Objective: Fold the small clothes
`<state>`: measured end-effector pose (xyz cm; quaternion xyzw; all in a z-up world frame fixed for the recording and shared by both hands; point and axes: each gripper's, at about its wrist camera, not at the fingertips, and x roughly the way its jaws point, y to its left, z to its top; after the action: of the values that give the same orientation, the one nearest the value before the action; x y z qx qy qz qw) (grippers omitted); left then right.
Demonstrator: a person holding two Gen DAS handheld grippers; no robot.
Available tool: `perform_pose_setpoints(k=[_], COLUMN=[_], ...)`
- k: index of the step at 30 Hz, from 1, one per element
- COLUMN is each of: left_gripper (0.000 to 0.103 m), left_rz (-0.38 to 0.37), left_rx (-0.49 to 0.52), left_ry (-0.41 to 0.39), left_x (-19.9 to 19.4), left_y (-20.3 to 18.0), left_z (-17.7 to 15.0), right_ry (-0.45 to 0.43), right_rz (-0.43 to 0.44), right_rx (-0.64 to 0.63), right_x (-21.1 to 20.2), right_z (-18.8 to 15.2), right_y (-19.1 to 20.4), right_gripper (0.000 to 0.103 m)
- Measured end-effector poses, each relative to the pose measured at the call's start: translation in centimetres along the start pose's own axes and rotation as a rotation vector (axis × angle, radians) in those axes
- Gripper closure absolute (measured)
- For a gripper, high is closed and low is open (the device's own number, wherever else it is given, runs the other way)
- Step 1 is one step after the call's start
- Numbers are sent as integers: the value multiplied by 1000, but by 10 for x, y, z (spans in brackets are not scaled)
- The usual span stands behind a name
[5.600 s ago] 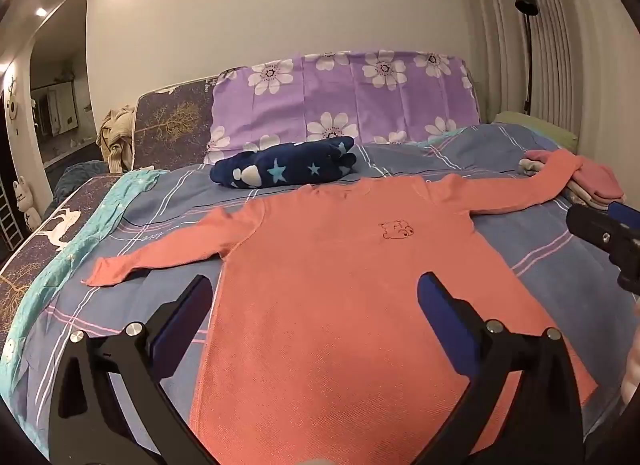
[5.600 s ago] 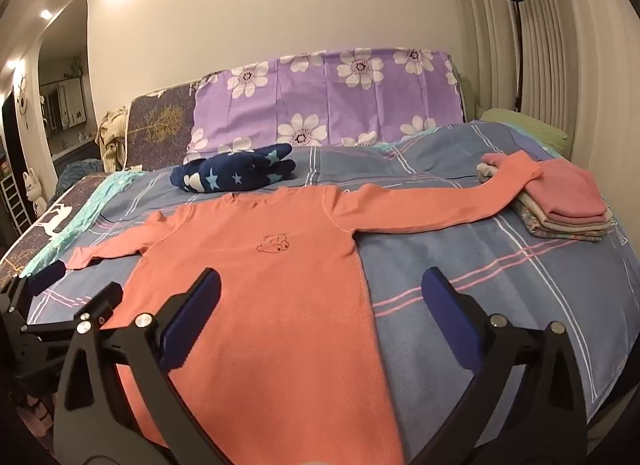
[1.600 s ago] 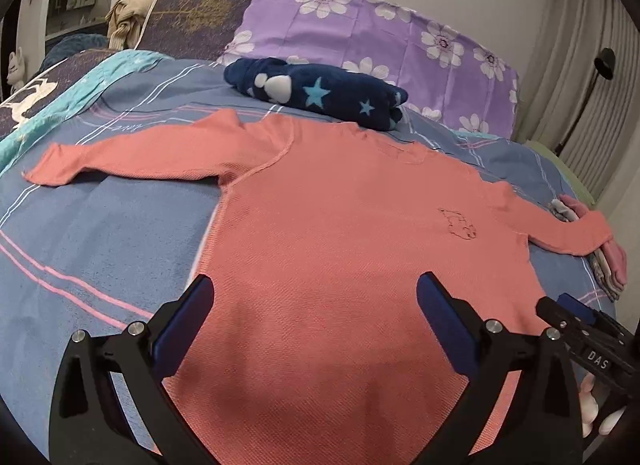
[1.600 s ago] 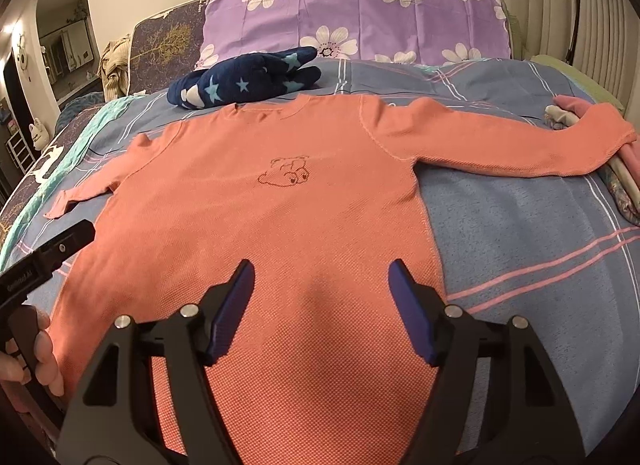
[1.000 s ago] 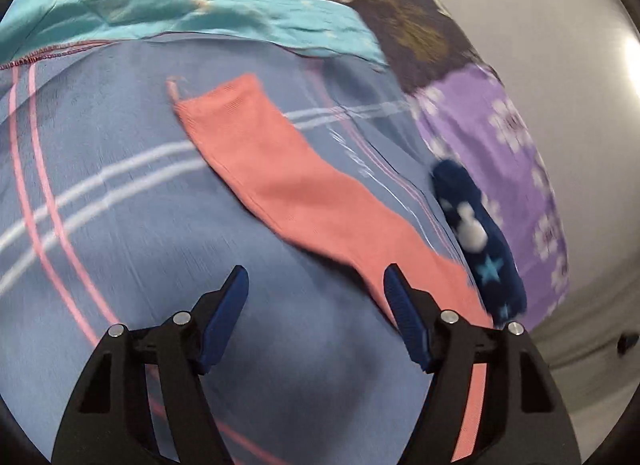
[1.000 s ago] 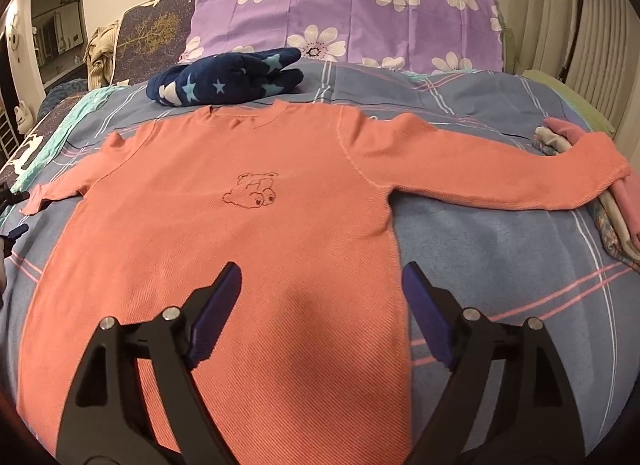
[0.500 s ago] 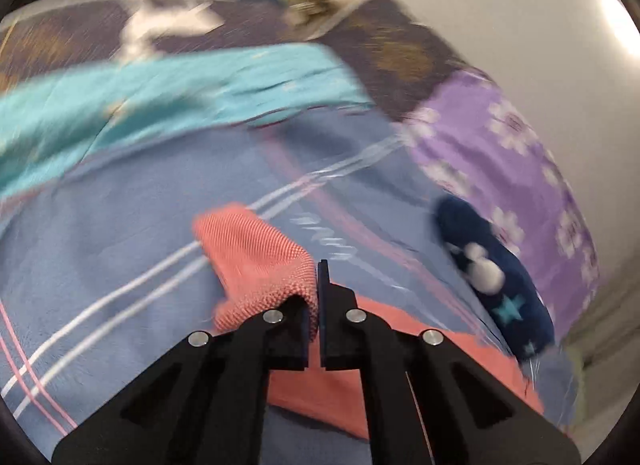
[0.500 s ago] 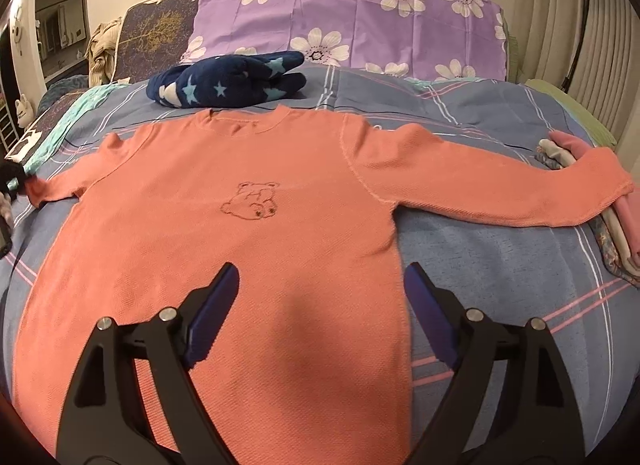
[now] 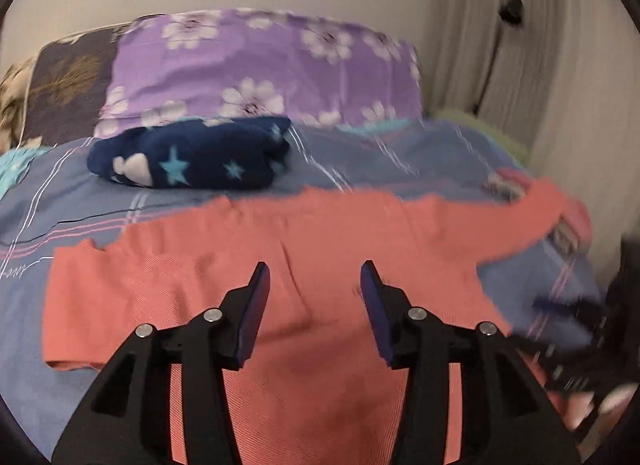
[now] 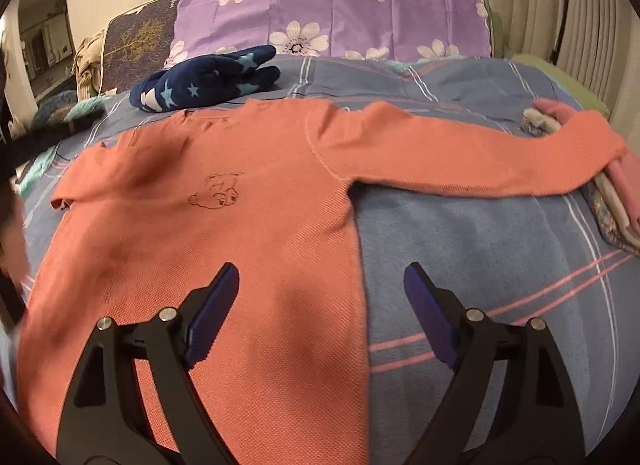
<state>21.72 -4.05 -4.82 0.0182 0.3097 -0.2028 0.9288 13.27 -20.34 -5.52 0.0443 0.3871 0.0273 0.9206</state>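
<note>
Coral knit shirt (image 10: 224,225) spread face up across the middle of the bed (image 10: 480,249).
Soft, light and limp, it will likely drape and crease wherever lifted, so a cuff or hem edge looks the best hold. One sleeve lies doubled over the chest; the other reaches a folded stack (image 10: 616,201) at the bed's edge. Left hand-held gripper (image 9: 314,305) and right hand-held gripper (image 10: 320,305) both hover spread, pinching nothing.

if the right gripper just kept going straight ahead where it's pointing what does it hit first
Most likely the orange shirt, at its right side edge where it meets the blue bedspread; the right gripper is open and angled down. Depth is uncertain.
</note>
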Motion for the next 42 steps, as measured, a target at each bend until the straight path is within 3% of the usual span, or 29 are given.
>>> perform_pose_setpoints(k=[2, 5, 10, 15, 18, 19, 22, 23, 24, 25, 26, 27, 29, 31, 34, 37, 42], left_gripper=[50, 45, 31, 31, 30, 30, 28, 28, 28, 28, 28, 28, 28, 28, 28, 28, 28], left_rz=[20, 84, 269, 431, 409, 395, 337, 307, 294, 290, 291, 293, 314, 321, 329, 333, 354], left_rx=[31, 18, -4, -128, -224, -249, -283, -294, -303, -313, -317, -321, -328, -337, -347, -349, -347], left_ry=[28, 25, 19, 64, 78, 82, 96, 100, 104, 111, 119, 125, 145, 146, 148, 152, 163], left_x=[1, -14, -37, -47, -53, -54, -47, -43, -42, -39, -36, -33, -28, -27, -27, -26, -23], left_y=[-2, 17, 65, 124, 150, 155, 160, 162, 163, 164, 164, 164, 165, 165, 167, 168, 167], left_z=[-15, -32, -51, -61, -64, -65, -68, -68, -69, -69, -68, -68, -70, -72, -72, -73, -73], right_ry=[-1, 34, 135, 232, 307, 332, 307, 314, 313, 303, 290, 269, 185, 74, -19, -9, 84], right_rz=[41, 185, 386, 502, 502, 507, 497, 480, 447, 429, 419, 416, 438, 417, 369, 331, 260], right_rx=[5, -9, -5, 3, 35, 49, 11, -20, -68, -104, -132, -158, -151, -138, -102, -54, 78], right_x=[2, 15, 53, 105, 139, 151, 157, 158, 156, 153, 148, 140, 120, 91, 67, 70, 104], right_z=[4, 18, 56, 90, 97, 97, 102, 103, 104, 104, 105, 109, 118, 132, 149, 154, 135], right_y=[-1, 7, 47, 101, 125, 133, 157, 165, 176, 184, 190, 193, 188, 173, 142, 108, 49], right_gripper=[21, 57, 59, 50, 45, 39, 20, 20, 23, 48, 84, 99, 100, 100, 100, 100, 100])
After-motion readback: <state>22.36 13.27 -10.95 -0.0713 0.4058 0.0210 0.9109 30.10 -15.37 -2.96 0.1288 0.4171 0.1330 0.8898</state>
